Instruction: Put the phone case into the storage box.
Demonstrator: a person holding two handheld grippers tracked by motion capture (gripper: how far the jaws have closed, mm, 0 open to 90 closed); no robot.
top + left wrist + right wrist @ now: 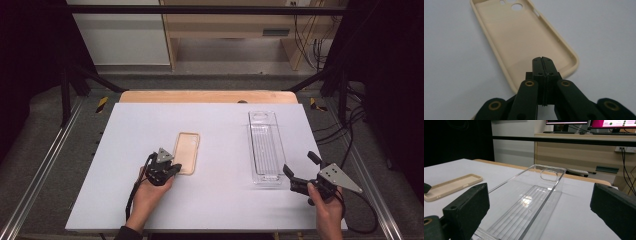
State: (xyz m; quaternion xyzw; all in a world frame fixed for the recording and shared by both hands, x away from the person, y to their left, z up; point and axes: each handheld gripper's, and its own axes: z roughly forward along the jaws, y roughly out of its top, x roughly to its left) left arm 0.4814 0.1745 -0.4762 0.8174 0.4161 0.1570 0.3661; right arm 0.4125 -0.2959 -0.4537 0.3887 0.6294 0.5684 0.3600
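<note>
A white, matte table (150,200) carries two things. Near its centre lies a beige phone case (187,152), a soft-looking rubbery shell with rounded corners and a raised lip, hollow side up; rounded camera cut-outs sit at its 12 o'clock end in the left gripper view. At about 3 o'clock from it, well apart, lies a long clear plastic tray (266,147), rigid and glossy, with a ribbed floor, straight walls and an oval handle slot in its far end wall.

The left gripper (172,169) sits at the 6 o'clock end of the case. In the left gripper view its black jaws are pressed flat together over the case's near rim, with nothing visibly between them; whether they touch the case cannot be told.

The right gripper (300,167) is at the tray's near end, around its 5 o'clock corner, jaws spread wide. In the right gripper view its blocky matte pads (466,207) stand either side of the tray, apart from it.
</note>
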